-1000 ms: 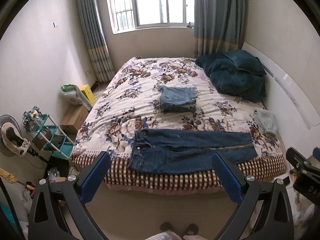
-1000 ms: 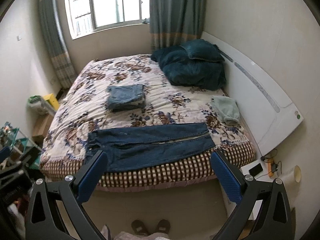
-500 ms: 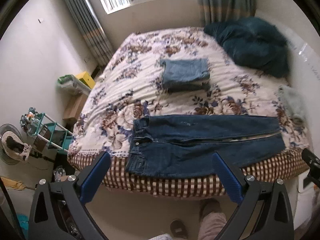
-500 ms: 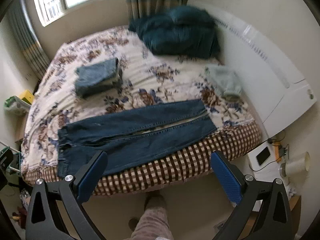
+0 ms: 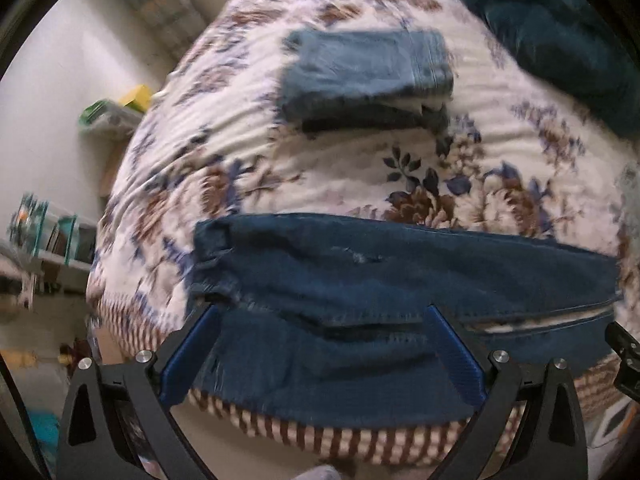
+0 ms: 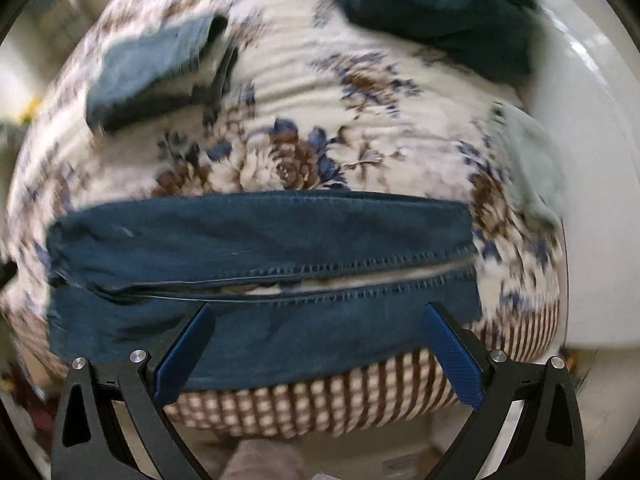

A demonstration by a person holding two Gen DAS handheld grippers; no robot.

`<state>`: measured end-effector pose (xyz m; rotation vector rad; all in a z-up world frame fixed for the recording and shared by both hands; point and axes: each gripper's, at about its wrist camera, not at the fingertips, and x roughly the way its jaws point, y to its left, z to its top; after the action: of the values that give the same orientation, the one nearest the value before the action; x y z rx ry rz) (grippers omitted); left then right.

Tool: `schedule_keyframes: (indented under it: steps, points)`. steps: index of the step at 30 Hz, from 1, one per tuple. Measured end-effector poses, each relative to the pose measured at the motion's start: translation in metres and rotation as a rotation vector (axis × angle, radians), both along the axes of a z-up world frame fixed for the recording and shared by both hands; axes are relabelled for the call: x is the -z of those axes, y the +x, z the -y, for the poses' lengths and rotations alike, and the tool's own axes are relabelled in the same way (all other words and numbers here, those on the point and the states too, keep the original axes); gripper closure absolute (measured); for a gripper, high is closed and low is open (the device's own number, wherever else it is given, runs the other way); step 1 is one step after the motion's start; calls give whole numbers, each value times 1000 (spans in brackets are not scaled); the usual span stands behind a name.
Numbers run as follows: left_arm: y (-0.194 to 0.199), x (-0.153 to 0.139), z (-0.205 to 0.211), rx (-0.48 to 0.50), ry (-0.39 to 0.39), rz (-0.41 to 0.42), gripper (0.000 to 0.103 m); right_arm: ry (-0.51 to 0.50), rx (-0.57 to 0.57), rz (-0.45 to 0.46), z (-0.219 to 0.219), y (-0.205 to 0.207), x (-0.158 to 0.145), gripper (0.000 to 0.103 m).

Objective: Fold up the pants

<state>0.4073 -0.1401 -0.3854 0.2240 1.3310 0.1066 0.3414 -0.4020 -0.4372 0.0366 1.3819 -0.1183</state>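
Both grippers, left gripper (image 5: 320, 354) and right gripper (image 6: 318, 352), are held wide open above flat jeans (image 5: 380, 280) on the bed (image 5: 340, 168); near-edge fabric should be pinched cleanly, matched ends together.

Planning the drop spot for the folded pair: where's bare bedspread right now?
Free: the floral strip between the spread jeans and the folded stack, and the middle between stack and dark pillows. Crowded: the near edge under the jeans, the right side by the pale cloth.
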Motion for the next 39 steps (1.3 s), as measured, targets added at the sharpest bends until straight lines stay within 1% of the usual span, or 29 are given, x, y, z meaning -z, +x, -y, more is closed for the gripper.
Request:
schedule_keyframes:
  steps: [1, 2, 3, 4, 5, 6, 7, 8, 10, 12, 14, 15, 16, 18, 19, 21, 22, 23, 24, 25, 26, 27, 28, 29, 32, 34, 36, 38, 39]
  points:
    - [10, 14, 6, 23, 6, -17, 0, -10, -39, -27, -4, 13, 17, 0]
    - [25, 40, 13, 71, 7, -52, 0, -22, -100, -73, -11, 32, 44, 0]
    - [35, 56, 18, 100, 6, -76, 2, -29, -136, -101, -17, 37, 57, 0]
    - [51, 85, 26, 156, 19, -125, 3, -33, -205, -142, -26, 58, 86, 0]
    - [61, 106, 31, 198, 28, -165, 6, -40, -258, -166, -35, 70, 106, 0]
    - [68, 121, 36, 228, 30, -194, 10, -50, -292, -183, -40, 75, 118, 0]
    - [79, 144, 40, 286, 37, -244, 12, -56, -348, -214, -47, 90, 139, 0]
    - [86, 160, 44, 330, 39, -281, 15, -64, -385, -237, -55, 98, 153, 0]
    - [98, 182, 50, 400, 49, -324, 17, -84, -484, -293, -66, 123, 190, 0]
    - [106, 200, 55, 480, 34, -382, 17, -106, -545, -334, -74, 136, 211, 0]
    - [113, 216, 58, 563, -1, -451, 17, -107, -623, -401, -82, 153, 237, 0]
    - [116, 223, 59, 592, -7, -479, 17, -102, -645, -425, -84, 158, 245, 0]
    - [119, 232, 59, 622, -25, -527, 17, -95, -679, -461, -87, 163, 256, 0]
    - [122, 244, 58, 653, -47, -593, 17, -79, -724, -514, -91, 170, 270, 0]
    - [124, 248, 58, 672, -56, -610, 17, -64, -734, -543, -92, 173, 278, 3]
    - [129, 251, 56, 695, -72, -635, 17, -39, -733, -573, -93, 177, 286, 12]
    - [132, 251, 55, 692, -83, -644, 19, -17, -742, -585, -95, 178, 288, 25]
    - [134, 251, 55, 687, -76, -643, 31, 15, -744, -593, -96, 178, 288, 36]
    - [138, 251, 54, 673, -75, -644, 46, 28, -744, -596, -95, 180, 286, 42]
    - [140, 247, 53, 657, -87, -637, 54, 50, -745, -593, -95, 179, 283, 57]
    - [142, 242, 52, 650, -82, -632, 70, 66, -745, -592, -94, 179, 279, 70]
    - [144, 236, 52, 643, -85, -626, 77, 73, -740, -591, -93, 181, 274, 75]
    - [145, 227, 49, 624, -89, -602, 80, 83, -728, -583, -91, 178, 269, 84]
    - [144, 219, 46, 611, -91, -587, 85, 83, -713, -577, -88, 174, 265, 88]
    - [128, 191, 32, 544, -135, -529, 91, 98, -664, -529, -78, 155, 243, 92]
    - [119, 164, 21, 476, -155, -444, 91, 111, -628, -490, -70, 143, 226, 93]
    - [100, 145, 13, 437, -168, -394, 92, 131, -594, -445, -64, 130, 203, 93]
    - [77, 116, 1, 373, -169, -341, 93, 133, -579, -403, -60, 115, 182, 93]
    - [71, 117, 1, 344, -173, -329, 93, 138, -575, -379, -58, 100, 169, 93]
